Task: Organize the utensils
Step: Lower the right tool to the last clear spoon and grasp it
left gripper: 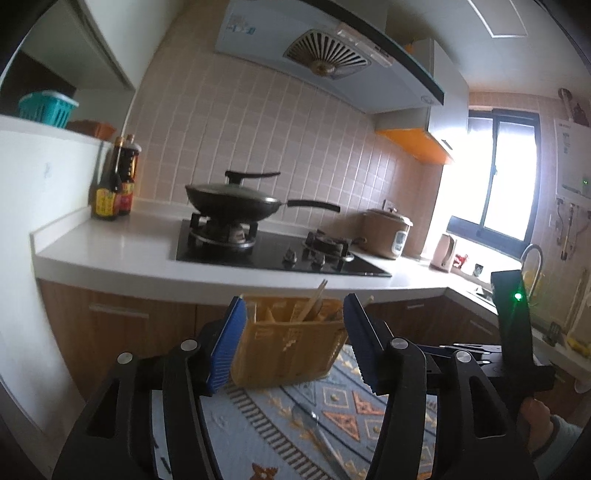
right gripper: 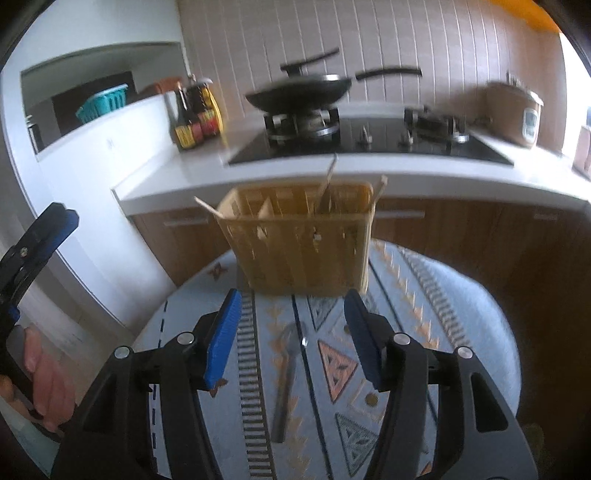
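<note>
We are finding chopsticks (right gripper: 327,184) already in the basket (right gripper: 299,251), 1 spoon (right gripper: 286,373) left on the desk (right gripper: 461,295), both grippers' fingers (right gripper: 221,339) open, empty

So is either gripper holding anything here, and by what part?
Nothing is held. The left gripper and right gripper are both open; the metal spoon lies free on the patterned blue cloth.

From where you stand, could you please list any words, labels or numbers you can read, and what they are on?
No text can be read.
Sticker on the white range hood: too small.
Yellow and red labels on the dark sauce bottles: blurred.
Panel on the beige rice cooker: too small.
Sheet on the white water heater: illegible.
</note>
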